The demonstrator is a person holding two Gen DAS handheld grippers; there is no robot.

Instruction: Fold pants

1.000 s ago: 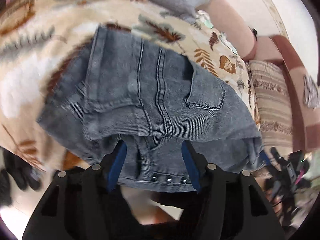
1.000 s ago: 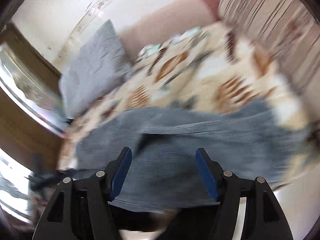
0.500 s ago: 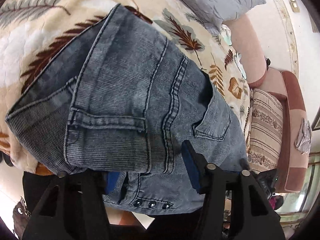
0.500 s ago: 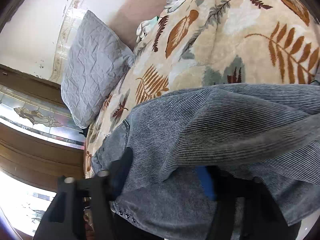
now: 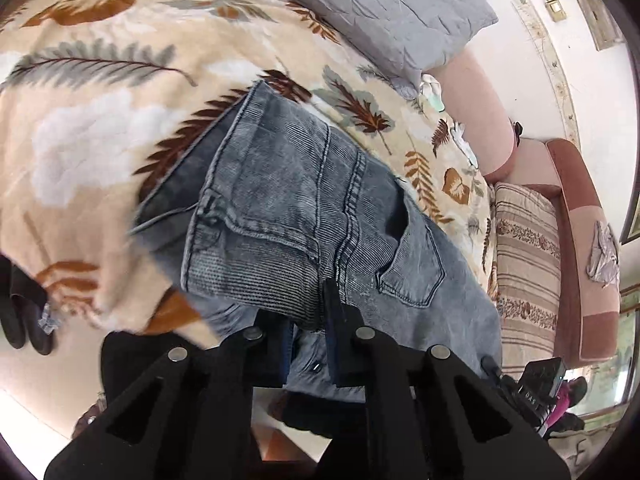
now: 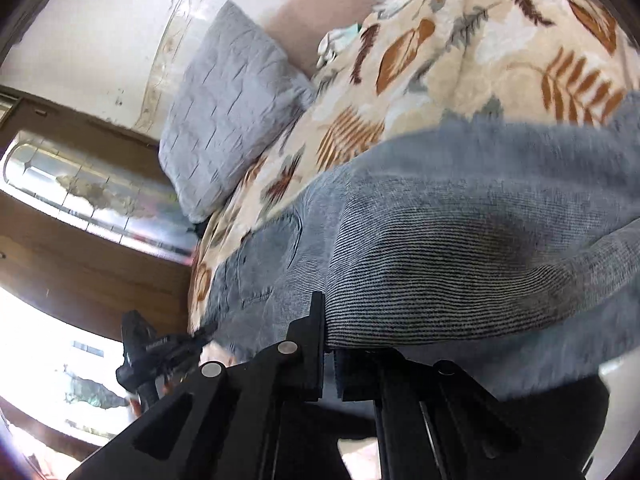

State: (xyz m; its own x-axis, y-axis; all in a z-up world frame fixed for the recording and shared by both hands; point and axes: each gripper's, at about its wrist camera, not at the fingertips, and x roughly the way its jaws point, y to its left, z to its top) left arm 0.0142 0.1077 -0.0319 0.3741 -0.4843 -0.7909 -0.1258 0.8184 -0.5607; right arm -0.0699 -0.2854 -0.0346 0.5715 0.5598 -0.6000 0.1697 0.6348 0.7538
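Observation:
Grey washed jeans (image 5: 304, 208) lie partly folded on a leaf-print blanket (image 5: 100, 92), back pocket and waistband up. My left gripper (image 5: 310, 320) is shut on the near edge of the folded jeans layer, close to the snap buttons. In the right wrist view the jeans (image 6: 460, 248) fill the lower half, blurred by motion. My right gripper (image 6: 326, 344) is shut on a fold of the jeans at its near edge. The other gripper (image 6: 160, 352) shows at the left of that view.
A grey quilted pillow (image 5: 380, 8) lies at the far end of the bed and also shows in the right wrist view (image 6: 228, 112). A striped cushion (image 5: 524, 256) and a pink sofa arm (image 5: 576, 240) stand at the right. A wooden frame (image 6: 80, 264) runs at the left.
Both grippers went from open to shut on the jeans' near edge. The folded layer has lifted and shifted, and the right view is blurred with motion.

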